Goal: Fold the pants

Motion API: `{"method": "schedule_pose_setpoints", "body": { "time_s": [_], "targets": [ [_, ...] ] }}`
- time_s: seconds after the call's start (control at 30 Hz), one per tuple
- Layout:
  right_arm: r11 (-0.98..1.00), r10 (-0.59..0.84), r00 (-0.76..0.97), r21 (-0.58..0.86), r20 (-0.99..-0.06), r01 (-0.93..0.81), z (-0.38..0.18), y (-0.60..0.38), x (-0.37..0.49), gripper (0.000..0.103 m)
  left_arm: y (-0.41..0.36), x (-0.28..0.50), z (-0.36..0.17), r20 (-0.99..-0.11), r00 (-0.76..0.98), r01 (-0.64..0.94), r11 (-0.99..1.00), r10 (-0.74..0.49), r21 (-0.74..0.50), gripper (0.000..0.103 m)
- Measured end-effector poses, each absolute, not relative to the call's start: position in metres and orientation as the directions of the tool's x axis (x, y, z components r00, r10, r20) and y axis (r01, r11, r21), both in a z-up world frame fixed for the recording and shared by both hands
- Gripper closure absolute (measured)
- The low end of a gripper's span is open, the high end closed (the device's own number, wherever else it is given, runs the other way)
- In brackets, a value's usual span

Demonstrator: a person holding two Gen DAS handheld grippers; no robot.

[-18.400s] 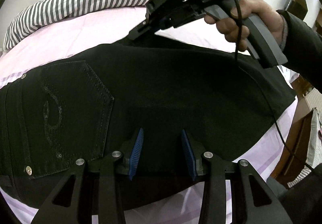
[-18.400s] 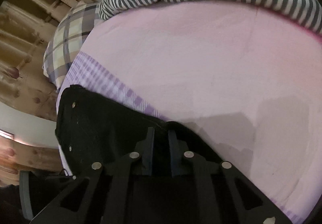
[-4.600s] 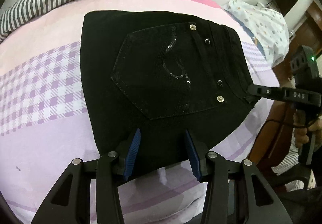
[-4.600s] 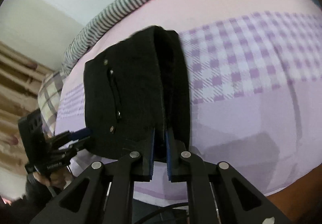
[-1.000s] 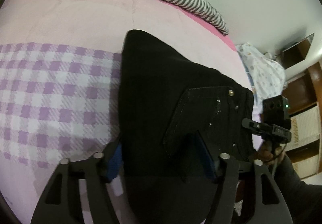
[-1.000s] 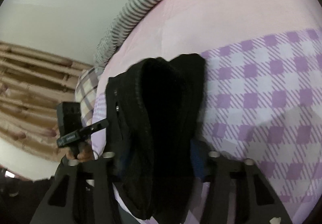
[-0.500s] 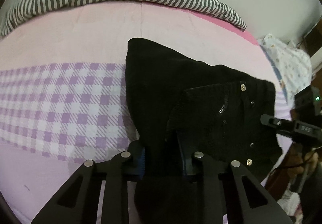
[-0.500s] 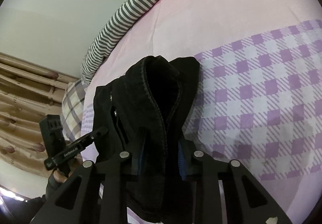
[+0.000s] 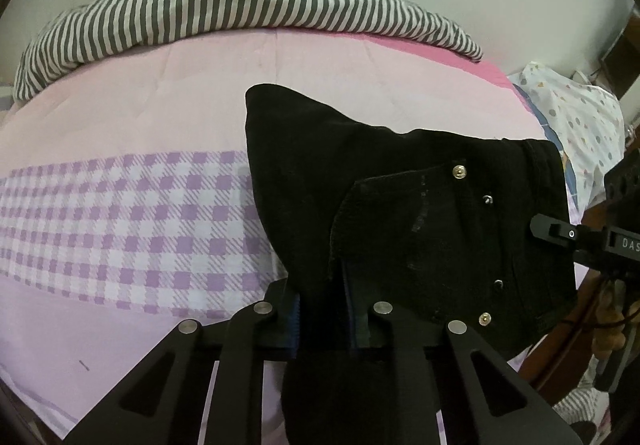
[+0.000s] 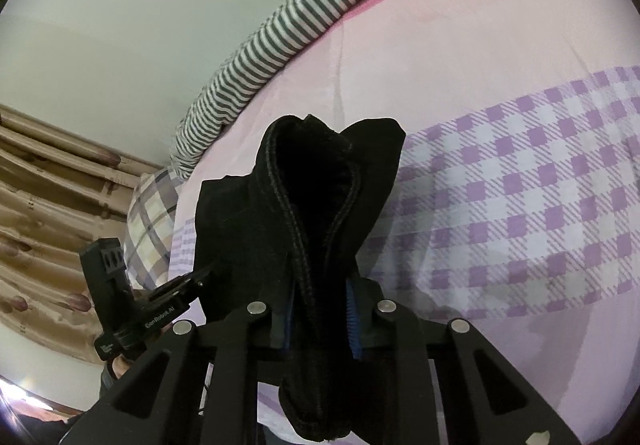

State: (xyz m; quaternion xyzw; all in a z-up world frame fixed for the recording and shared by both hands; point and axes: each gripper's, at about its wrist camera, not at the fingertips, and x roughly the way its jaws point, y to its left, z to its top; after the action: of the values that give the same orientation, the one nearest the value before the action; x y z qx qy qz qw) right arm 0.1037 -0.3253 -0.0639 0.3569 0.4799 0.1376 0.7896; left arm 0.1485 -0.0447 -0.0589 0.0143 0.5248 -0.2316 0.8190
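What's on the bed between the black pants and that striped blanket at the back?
Only bare pink sheet, in the left wrist view, between the pants and the striped blanket.

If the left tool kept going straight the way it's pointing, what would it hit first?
The left tool is closing on the black pants, bunched between its pads, so more pants come first. Beyond them probably the pink bedspread, though depth is unclear.
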Motion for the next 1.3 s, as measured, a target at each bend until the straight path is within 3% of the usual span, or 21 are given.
{"method": "schedule_pose_setpoints", "body": {
  "time_s": [0.67, 1.3],
  "targets": [
    [0.661, 0.652, 0.470, 0.750, -0.594, 0.031, -0.043, -0.238, 0.154, 0.084, 0.045, 0.162, -0.022, -0.838, 0.427, 0.301, 0.927, -0.339, -0.222, 0.088],
    [0.646, 0.709, 0.387, 0.763, -0.589, -0.024, -0.056, -0.134, 0.259, 0.084, 0.147, 0.256, -0.021, -0.850, 0.466, 0.151, 0.969, -0.246, -0.197, 0.088]
  ]
}}
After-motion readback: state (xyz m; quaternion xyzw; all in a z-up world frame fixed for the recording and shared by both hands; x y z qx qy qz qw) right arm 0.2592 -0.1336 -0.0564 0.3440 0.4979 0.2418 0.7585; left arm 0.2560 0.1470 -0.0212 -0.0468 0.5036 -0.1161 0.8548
